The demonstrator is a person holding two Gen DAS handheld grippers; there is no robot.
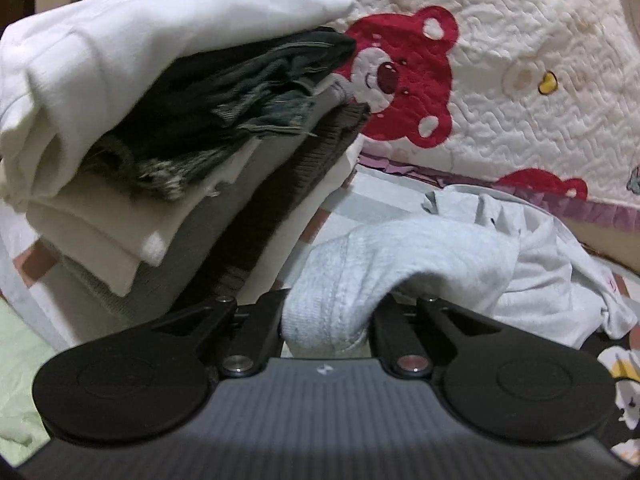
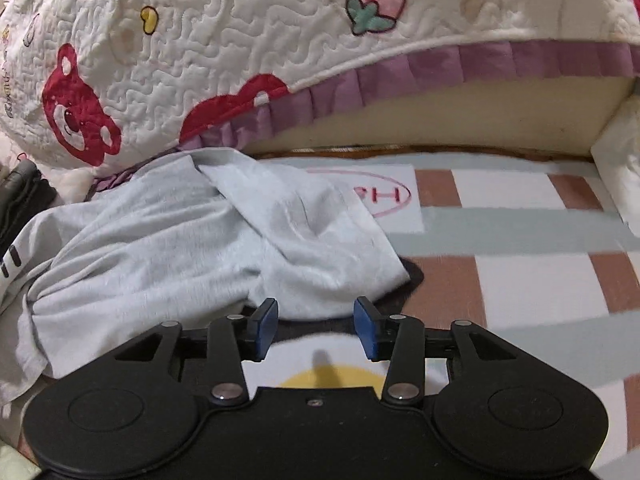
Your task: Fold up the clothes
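Note:
A crumpled light grey garment [image 1: 420, 256] lies on the checked sheet. My left gripper [image 1: 328, 314] is shut on a thick bunched edge of it, which fills the gap between the jaws and hides the fingertips. In the right wrist view the same grey garment [image 2: 180, 240] spreads out on the left, rumpled, with one flap folded over. My right gripper [image 2: 316, 314] is open at the garment's near edge, and its blue pads [image 2: 266, 328] hold nothing.
A leaning stack of folded clothes [image 1: 160, 128], white on top with dark denim and brown knit below, stands close on the left. A quilt with red bears [image 2: 240, 40] rises behind. The checked sheet [image 2: 520, 280] runs to the right, and a dark item [image 2: 20, 192] sits at the far left.

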